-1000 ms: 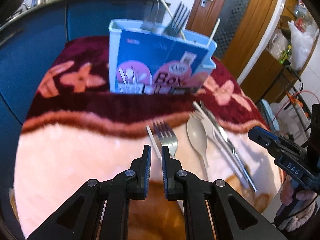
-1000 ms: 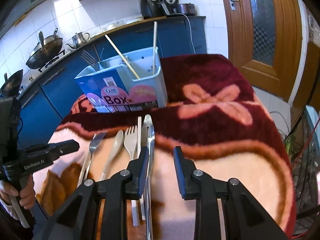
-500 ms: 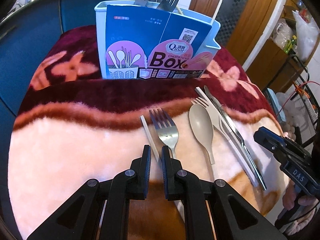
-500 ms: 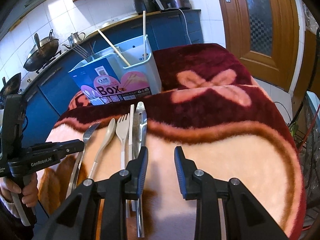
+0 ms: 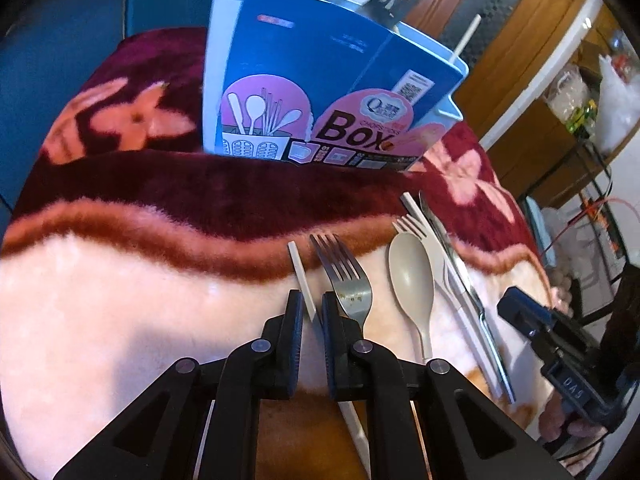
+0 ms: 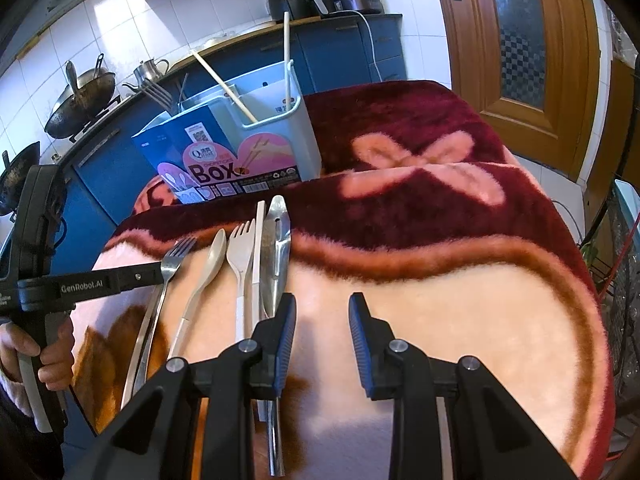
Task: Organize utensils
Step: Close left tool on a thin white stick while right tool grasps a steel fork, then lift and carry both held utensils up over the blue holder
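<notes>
A pale blue utensil box (image 5: 320, 92) with a "Box" label stands at the back of the blanket; it also shows in the right wrist view (image 6: 248, 148) holding forks and chopsticks. In front lie a white chopstick (image 5: 301, 276), a steel fork (image 5: 346, 280), a beige spoon (image 5: 412, 280), a beige fork (image 6: 240, 256) and steel tongs (image 6: 276, 248). My left gripper (image 5: 310, 304) is nearly shut around the white chopstick, low over the blanket. My right gripper (image 6: 322, 308) is open and empty, just right of the tongs.
The table is covered by a maroon and pink blanket (image 6: 440, 280). Blue kitchen cabinets (image 6: 344, 52) with woks and a kettle stand behind. A wooden door (image 6: 516, 40) is at the right. A wire rack (image 6: 616, 264) stands past the table's right edge.
My left gripper has moved forward and down toward the white chopstick, which now lies between its fingers. The right gripper has drawn back slightly and stays open.
</notes>
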Demonstrator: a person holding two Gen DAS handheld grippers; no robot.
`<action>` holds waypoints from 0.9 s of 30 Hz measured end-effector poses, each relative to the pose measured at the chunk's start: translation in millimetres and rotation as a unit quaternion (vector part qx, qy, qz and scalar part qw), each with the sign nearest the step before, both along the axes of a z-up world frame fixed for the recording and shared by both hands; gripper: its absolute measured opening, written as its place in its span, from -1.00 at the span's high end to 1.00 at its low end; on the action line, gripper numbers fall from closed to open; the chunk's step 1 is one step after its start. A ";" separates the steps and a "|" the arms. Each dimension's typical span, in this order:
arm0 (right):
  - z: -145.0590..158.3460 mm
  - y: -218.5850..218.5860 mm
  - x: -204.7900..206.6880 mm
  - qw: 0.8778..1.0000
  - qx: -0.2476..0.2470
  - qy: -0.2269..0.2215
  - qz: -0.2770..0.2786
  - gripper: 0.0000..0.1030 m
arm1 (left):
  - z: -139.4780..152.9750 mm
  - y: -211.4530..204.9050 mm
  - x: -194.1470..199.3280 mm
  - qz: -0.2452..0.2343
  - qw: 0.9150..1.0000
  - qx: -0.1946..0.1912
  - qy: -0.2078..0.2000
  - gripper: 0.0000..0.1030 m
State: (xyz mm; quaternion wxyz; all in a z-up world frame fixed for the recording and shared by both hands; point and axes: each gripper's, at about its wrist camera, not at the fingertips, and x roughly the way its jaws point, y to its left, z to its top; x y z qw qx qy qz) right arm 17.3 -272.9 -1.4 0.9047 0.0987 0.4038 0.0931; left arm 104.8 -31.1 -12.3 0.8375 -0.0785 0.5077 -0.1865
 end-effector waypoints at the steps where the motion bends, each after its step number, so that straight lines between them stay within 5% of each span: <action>1: 0.2 0.5 0.2 1.000 -0.001 0.000 0.000 0.41 | -0.4 0.6 -0.1 0.002 1.000 -0.004 0.000 0.84; 14: 20.6 46.4 10.1 0.998 -0.025 -0.004 0.057 0.41 | 29.5 44.2 -19.9 0.056 0.994 -0.030 -0.085 0.92; 27: 14.6 111.7 34.3 0.991 -0.002 0.036 0.127 0.41 | 53.9 86.1 -41.5 0.102 0.982 -0.019 -0.160 0.92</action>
